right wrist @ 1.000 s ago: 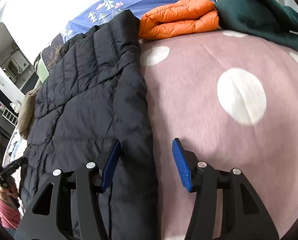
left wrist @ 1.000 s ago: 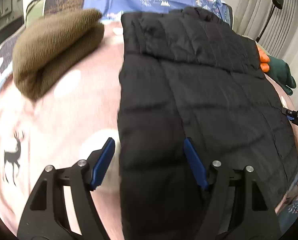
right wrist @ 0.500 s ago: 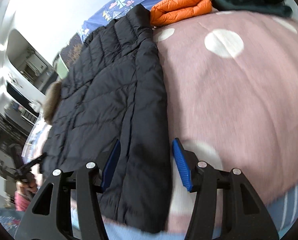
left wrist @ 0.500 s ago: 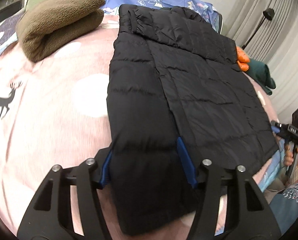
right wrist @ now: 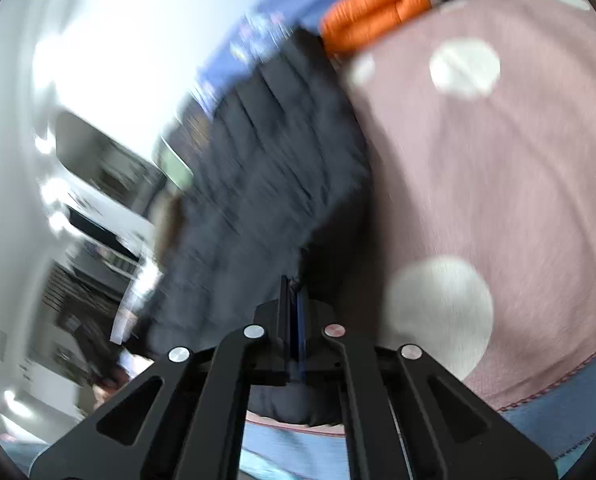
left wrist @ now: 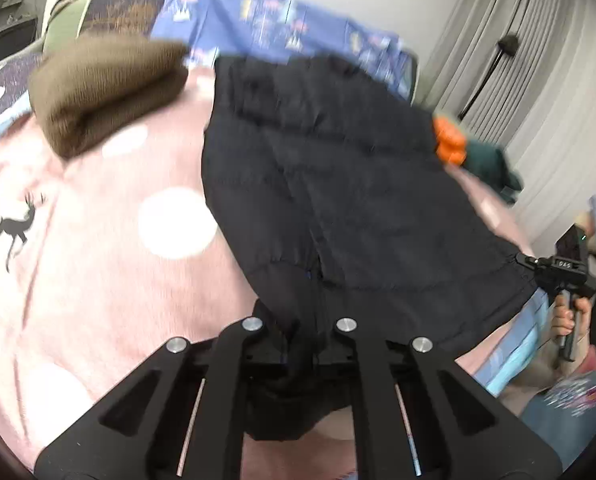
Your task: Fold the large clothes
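Note:
A black quilted jacket (left wrist: 337,184) lies spread on the pink dotted bedspread (left wrist: 98,280). My left gripper (left wrist: 311,280) is at the jacket's near hem on the left side, its jaws closing tight with the fabric pinched between the pads and bunched under them. In the right wrist view, which is blurred, my right gripper (right wrist: 294,284) is closing tight on the jacket (right wrist: 266,184) at its other near corner. The left wrist view also shows that right gripper (left wrist: 537,264) holding the hem at the far right, and the hem between the two is lifted.
A folded brown garment (left wrist: 106,84) sits at the back left. A folded orange jacket (right wrist: 373,12) and a dark green garment (left wrist: 489,168) lie at the back right. A person's hand (left wrist: 565,320) holds the right gripper. Grey curtains (left wrist: 537,60) hang behind.
Both grippers drew back toward the jacket's near hem and went from open astride the fabric to shut on it. The hem has risen a little off the bedspread.

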The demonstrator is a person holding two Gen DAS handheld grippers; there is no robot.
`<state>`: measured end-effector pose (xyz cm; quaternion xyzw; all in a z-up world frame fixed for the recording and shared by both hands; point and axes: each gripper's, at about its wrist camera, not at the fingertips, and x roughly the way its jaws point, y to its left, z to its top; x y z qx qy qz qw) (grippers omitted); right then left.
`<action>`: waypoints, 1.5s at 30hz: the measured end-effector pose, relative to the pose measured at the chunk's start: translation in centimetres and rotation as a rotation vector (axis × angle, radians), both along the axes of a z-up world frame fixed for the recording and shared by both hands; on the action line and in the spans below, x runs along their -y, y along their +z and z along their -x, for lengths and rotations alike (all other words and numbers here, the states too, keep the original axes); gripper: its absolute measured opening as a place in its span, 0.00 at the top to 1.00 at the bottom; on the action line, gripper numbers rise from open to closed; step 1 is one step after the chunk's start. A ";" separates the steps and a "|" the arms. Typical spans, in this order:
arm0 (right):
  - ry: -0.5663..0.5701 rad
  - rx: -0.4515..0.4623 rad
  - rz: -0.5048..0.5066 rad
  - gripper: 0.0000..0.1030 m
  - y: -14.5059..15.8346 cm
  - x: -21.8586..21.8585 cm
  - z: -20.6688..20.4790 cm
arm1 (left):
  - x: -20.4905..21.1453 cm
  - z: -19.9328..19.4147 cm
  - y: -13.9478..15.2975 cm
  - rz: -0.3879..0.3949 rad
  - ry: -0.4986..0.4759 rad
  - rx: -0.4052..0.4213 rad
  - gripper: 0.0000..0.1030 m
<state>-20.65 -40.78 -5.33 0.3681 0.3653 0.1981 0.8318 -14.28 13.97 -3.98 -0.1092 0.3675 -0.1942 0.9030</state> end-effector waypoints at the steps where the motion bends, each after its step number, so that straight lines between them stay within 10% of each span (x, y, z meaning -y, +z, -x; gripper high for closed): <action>1: -0.008 0.040 -0.025 0.99 1.1 0.5 0.3 | -0.1 0.5 1.1 0.014 0.003 0.035 0.94; 6: -0.050 0.315 -0.061 1.00 8.9 2.7 4.4 | 0.8 3.8 6.5 0.022 0.021 0.220 0.94; 9: -0.095 0.387 0.089 1.00 12.1 2.6 6.7 | 1.7 5.6 8.5 0.002 -0.014 0.284 0.94; 11: -0.102 0.340 0.175 0.94 11.7 2.3 6.4 | 2.5 5.8 8.6 -0.043 -0.027 0.291 0.94; 14: -0.099 0.174 0.164 0.42 7.0 1.9 3.6 | 2.9 4.9 7.3 -0.069 -0.024 0.241 0.94; 20: -0.038 -0.133 0.228 0.42 -3.2 -0.4 -0.6 | 1.8 3.0 4.4 -0.062 0.017 0.135 0.93; 24: 0.016 -0.064 0.265 0.47 -2.9 -1.1 1.3 | 1.0 3.2 3.7 -0.048 0.030 0.114 0.93; 30: 0.193 -0.034 0.177 0.96 -1.9 -3.9 2.0 | 0.2 2.7 3.6 0.014 0.050 0.112 0.93; 37: 0.004 0.275 0.012 1.00 7.9 1.1 4.5 | -0.3 4.1 7.1 0.066 0.058 0.197 0.94; 45: -0.132 0.535 0.210 1.00 16.2 2.4 10.1 | 0.3 8.0 12.6 0.048 0.038 0.360 0.94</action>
